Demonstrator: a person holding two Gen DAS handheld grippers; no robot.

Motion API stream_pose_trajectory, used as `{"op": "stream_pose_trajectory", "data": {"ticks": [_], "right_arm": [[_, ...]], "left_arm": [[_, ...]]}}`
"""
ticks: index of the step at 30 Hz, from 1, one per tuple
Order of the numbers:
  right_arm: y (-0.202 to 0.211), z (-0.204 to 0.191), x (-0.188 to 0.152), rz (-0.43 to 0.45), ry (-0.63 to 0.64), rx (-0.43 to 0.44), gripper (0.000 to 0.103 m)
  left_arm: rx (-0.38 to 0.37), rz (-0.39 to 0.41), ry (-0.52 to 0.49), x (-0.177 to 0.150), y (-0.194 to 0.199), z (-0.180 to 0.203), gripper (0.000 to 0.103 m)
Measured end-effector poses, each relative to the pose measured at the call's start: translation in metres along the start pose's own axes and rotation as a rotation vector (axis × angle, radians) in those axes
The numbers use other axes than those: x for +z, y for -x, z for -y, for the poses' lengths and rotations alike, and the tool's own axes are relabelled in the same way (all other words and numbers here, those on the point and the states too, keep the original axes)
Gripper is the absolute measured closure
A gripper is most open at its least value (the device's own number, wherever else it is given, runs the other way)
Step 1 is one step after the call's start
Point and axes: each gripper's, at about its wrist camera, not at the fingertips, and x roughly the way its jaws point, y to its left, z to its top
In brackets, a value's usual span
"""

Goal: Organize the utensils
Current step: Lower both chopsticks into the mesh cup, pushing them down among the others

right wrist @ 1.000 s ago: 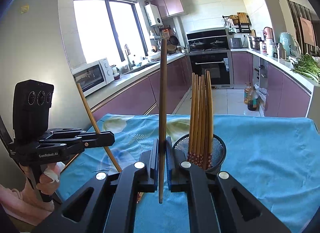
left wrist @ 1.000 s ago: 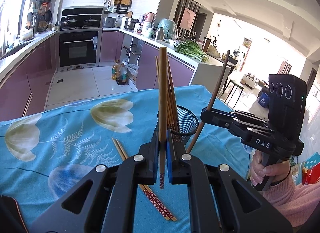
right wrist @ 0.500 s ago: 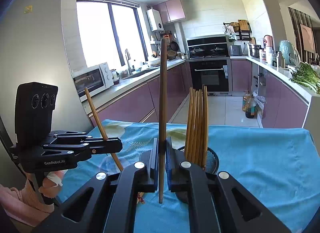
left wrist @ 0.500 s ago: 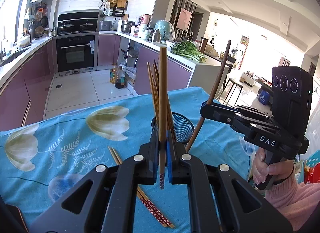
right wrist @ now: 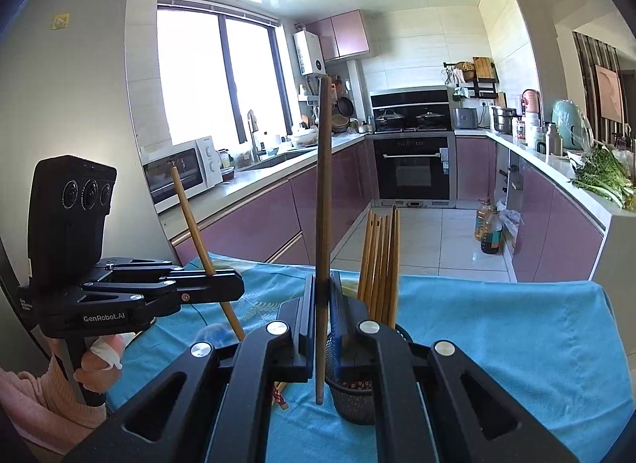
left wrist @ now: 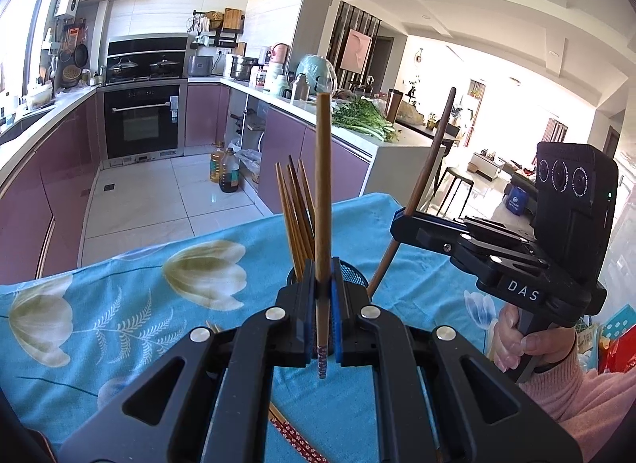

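Observation:
My left gripper (left wrist: pixel 325 296) is shut on a light wooden chopstick (left wrist: pixel 322 192) held upright, just in front of the black mesh holder (left wrist: pixel 353 274). Several chopsticks (left wrist: pixel 296 216) stand in that holder. My right gripper (right wrist: pixel 322 312) is shut on a darker chopstick (right wrist: pixel 324 204), also upright, close above the holder (right wrist: pixel 353 399) and left of the standing chopsticks (right wrist: pixel 381 264). Each gripper shows in the other's view: the right one (left wrist: pixel 401 226) to the holder's right, the left one (right wrist: pixel 234 288) to its left. Two chopsticks (left wrist: pixel 294 437) lie on the cloth.
The table wears a blue floral cloth (left wrist: pixel 119 304); its far edge drops to the kitchen floor. Purple cabinets, an oven (right wrist: pixel 413 168) and a counter with greens (left wrist: pixel 361 119) stand beyond. A fridge (right wrist: pixel 71 85) rises at the left in the right wrist view.
Both grippers have closed in on the mesh holder with their chopsticks still upright; the holder now sits partly behind the fingers in both views.

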Motion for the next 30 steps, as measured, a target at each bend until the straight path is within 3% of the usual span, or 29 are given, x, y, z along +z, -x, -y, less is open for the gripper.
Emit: {"op": "stream_pose_trajectory", "data": {"ticks": [22, 30], "right_arm": [[0.005, 0.002, 0.022, 0.043, 0.035, -0.024, 0.097], [-0.001, 0.001, 0.024, 0.05, 0.036, -0.034, 0.097]], "left_arm": [[-0.015, 0.09, -0.012, 0.029, 0.003, 0.009, 0.096], [-0.002, 0.089, -0.02, 0.033, -0.007, 0.014, 0.096]]}}
